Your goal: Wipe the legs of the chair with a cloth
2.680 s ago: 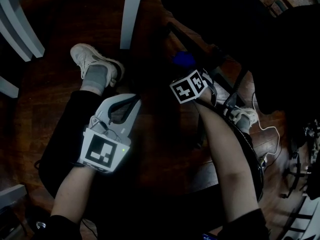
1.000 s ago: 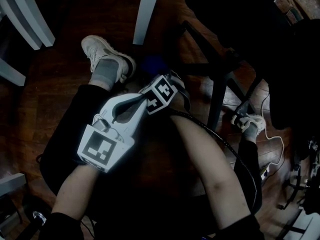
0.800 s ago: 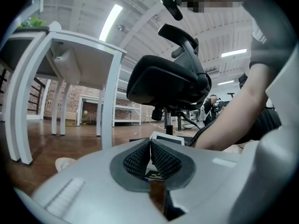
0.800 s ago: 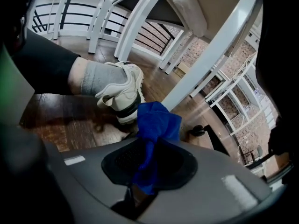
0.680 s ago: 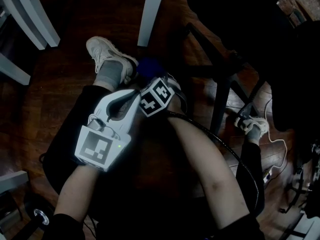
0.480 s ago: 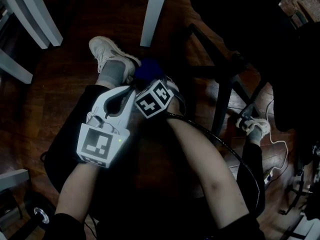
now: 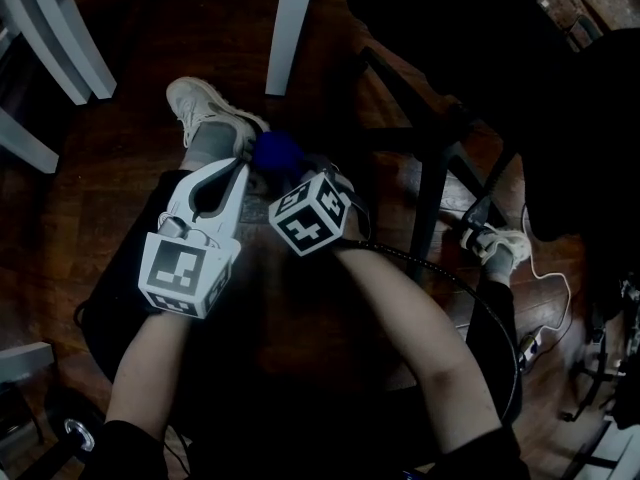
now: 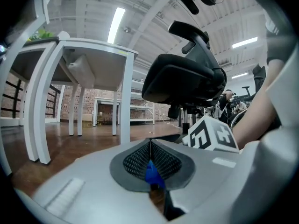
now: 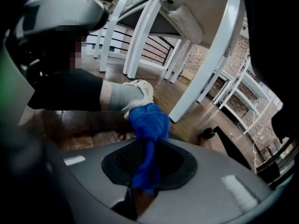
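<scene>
The right tool [image 9: 150,143] was clamped on the blue cloth [image 9: 148,120], which bunched out ahead of it beside the person's shoe [image 7: 205,108]. The left tool [image 8: 150,146] was closed too, a scrap of that cloth showing between its jaws. The black chair [image 7: 440,48] stood near on the right.

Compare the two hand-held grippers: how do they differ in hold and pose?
The right hand-held gripper is shut on the blue cloth, which bunches out past its tips; the left hand-held gripper has its jaws together, with only a blue speck in the gap. The left one lies over the person's thigh; the right one sits beside it, nearer the black chair leg. Both point toward the white shoe.
</scene>
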A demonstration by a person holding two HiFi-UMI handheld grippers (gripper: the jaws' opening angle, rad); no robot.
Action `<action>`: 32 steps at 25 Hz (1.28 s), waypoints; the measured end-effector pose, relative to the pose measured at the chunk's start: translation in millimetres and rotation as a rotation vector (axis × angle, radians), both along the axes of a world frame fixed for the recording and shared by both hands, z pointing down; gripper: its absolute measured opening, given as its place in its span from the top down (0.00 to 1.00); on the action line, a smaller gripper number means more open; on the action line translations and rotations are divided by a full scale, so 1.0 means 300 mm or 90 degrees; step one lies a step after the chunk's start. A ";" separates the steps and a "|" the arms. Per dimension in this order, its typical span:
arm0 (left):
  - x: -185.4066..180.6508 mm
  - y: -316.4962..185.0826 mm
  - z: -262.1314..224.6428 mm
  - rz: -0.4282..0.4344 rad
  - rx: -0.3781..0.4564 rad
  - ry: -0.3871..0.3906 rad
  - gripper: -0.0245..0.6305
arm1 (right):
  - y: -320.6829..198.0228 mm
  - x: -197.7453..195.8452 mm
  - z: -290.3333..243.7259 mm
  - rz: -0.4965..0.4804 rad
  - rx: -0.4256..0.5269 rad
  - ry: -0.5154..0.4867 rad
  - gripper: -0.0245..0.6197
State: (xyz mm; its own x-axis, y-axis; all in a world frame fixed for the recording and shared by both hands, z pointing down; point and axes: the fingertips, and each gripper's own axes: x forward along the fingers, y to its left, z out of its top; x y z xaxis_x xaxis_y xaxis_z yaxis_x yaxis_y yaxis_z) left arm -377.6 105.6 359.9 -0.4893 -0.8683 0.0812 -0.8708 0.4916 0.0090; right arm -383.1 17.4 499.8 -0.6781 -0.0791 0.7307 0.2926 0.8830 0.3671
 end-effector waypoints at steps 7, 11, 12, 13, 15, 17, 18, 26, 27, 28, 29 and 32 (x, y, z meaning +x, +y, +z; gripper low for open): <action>0.036 -0.035 0.003 0.026 0.043 0.065 0.96 | -0.121 0.219 -0.154 0.020 -0.047 -0.101 0.83; 0.061 -0.054 -0.005 0.042 0.047 0.070 0.96 | -0.244 0.370 -0.223 0.053 -0.024 -0.154 0.83; 0.073 -0.062 -0.004 0.050 0.044 0.069 0.96 | -0.274 0.410 -0.245 0.063 -0.020 -0.169 0.83; 0.089 -0.074 -0.004 0.061 0.038 0.064 0.96 | -0.301 0.449 -0.269 0.072 -0.012 -0.184 0.83; 0.134 -0.109 -0.007 0.094 0.022 0.046 0.96 | -0.342 0.526 -0.319 0.083 0.002 -0.217 0.83; 0.194 -0.155 -0.018 0.136 0.012 0.032 0.96 | -0.368 0.596 -0.361 0.089 0.003 -0.243 0.83; 0.223 -0.178 -0.024 0.155 0.012 0.029 0.96 | -0.379 0.627 -0.379 0.093 0.001 -0.255 0.83; 0.359 -0.226 -0.012 0.234 -0.009 -0.002 0.96 | -0.415 0.830 -0.411 0.133 0.003 -0.320 0.83; 0.362 -0.223 -0.004 0.235 -0.017 -0.008 0.96 | -0.414 0.832 -0.398 0.121 0.019 -0.311 0.83; 0.364 -0.222 0.004 0.236 -0.023 -0.012 0.96 | -0.416 0.830 -0.388 0.113 0.033 -0.304 0.83; 0.366 -0.224 0.011 0.237 -0.027 -0.013 0.96 | -0.421 0.826 -0.380 0.109 0.042 -0.299 0.83; 0.378 -0.233 0.021 0.250 -0.030 -0.007 0.96 | -0.453 0.806 -0.364 0.119 0.052 -0.291 0.83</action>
State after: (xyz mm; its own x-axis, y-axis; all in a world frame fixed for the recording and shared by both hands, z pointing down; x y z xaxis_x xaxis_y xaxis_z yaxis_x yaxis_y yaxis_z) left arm -264.2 35.8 366.1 -0.1225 -0.9849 0.1225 -0.9925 0.1215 -0.0162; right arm -141.2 -118.4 390.5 -0.8963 -0.2747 0.3482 -0.0755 0.8682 0.4904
